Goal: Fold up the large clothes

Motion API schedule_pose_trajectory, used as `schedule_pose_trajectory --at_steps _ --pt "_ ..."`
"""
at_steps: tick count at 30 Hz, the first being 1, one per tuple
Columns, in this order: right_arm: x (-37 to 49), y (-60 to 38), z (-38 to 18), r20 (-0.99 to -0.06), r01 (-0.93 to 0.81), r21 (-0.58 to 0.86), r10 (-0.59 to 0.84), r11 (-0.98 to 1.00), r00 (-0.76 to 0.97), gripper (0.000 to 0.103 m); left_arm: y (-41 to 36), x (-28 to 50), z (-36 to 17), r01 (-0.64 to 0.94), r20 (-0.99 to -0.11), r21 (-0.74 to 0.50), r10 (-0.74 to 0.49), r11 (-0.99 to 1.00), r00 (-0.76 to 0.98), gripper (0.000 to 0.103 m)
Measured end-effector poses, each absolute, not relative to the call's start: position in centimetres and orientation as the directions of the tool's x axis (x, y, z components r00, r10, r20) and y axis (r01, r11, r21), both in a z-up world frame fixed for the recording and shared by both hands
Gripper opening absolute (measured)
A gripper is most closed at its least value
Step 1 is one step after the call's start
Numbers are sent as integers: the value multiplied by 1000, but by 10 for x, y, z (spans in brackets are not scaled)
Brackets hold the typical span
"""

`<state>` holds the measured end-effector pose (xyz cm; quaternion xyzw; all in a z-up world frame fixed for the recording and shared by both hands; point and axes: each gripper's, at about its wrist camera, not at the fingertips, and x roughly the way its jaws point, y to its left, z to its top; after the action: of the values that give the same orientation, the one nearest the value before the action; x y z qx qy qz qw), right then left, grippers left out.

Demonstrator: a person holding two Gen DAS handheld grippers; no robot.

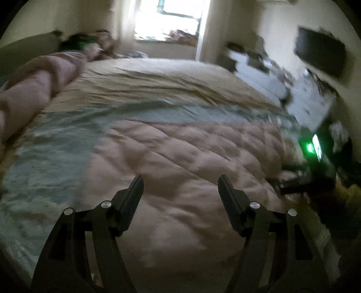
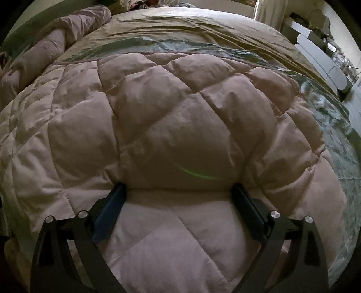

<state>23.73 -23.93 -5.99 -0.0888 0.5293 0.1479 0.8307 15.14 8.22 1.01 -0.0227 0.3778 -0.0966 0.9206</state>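
Note:
A pink quilted comforter (image 1: 180, 162) lies spread on the bed; it fills the right wrist view (image 2: 180, 117). My left gripper (image 1: 180, 180) is open and empty, held above the comforter's near part. My right gripper (image 2: 179, 187) is open, its two fingers pressed into the comforter on either side of a raised fold, with nothing pinched between them. The other gripper shows dark and blurred at the right edge of the left wrist view (image 1: 302, 184).
A teal sheet (image 1: 52, 144) and a beige sheet (image 1: 158, 78) lie under the comforter. A rolled pink blanket (image 1: 33, 90) lies along the bed's left side. White furniture (image 2: 320, 58) stands to the right. A bright window (image 1: 169, 18) is beyond the bed.

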Motion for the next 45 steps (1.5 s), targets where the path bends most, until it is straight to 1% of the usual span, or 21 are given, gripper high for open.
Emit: schedule_pose_trajectory --at_steps 4,6,8,12,14,16,18,19,20,22,27,30,33,35,37,40,45 --pt "238 -239 -59 -901 -327 12 152 945 407 95 52 179 -45 178 -797 -89 -177 980 577 61" --pt "236 -239 -59 -898 -320 12 151 947 414 95 48 183 -59 165 -805 -68 -152 984 573 63" --pt "234 -239 -59 -894 -314 7 147 949 423 95 48 187 -71 145 -807 -87 -155 986 570 66" --pt "229 -240 -52 -883 -304 4 146 953 446 95 49 188 -68 132 -814 -100 -157 986 559 66" --pt "221 -249 -37 -863 -280 53 185 958 470 95 51 185 -57 131 -806 -111 -166 985 568 65" --pt "207 -259 -15 -822 -266 108 236 958 518 95 53 179 -46 129 -791 -103 -159 986 590 66" --pt "185 -266 11 -770 -274 127 269 953 578 96 56 168 -28 127 -764 -122 -175 984 622 74" --pt "177 -268 21 -752 -277 129 276 952 598 97 56 164 -21 121 -753 -126 -175 985 634 82" --pt "167 -270 31 -733 -280 126 280 952 620 98 56 156 -10 119 -737 -126 -173 985 653 87" --pt "145 -272 54 -694 -297 119 293 947 658 99 54 144 6 120 -714 -116 -167 986 680 94" --pt "90 -279 90 -619 -317 95 306 943 723 99 49 107 39 114 -661 -91 -146 989 736 94" --pt "65 -283 99 -597 -314 95 307 945 741 99 46 85 49 113 -639 -97 -149 989 754 94" --pt "33 -285 103 -569 -299 63 281 952 773 99 45 64 51 112 -626 -105 -154 988 765 94" --pt "17 -285 101 -558 -291 64 276 955 782 99 44 50 50 114 -617 -107 -156 988 771 94" --pt "3 -287 96 -561 -277 94 281 956 779 99 46 34 45 114 -616 -115 -161 987 771 94" --pt "-15 -287 86 -568 -261 101 270 960 777 99 49 16 36 104 -616 -122 -158 987 772 94" --pt "-47 -282 63 -558 -225 89 235 970 796 99 53 -5 17 66 -640 -122 -129 990 757 94"
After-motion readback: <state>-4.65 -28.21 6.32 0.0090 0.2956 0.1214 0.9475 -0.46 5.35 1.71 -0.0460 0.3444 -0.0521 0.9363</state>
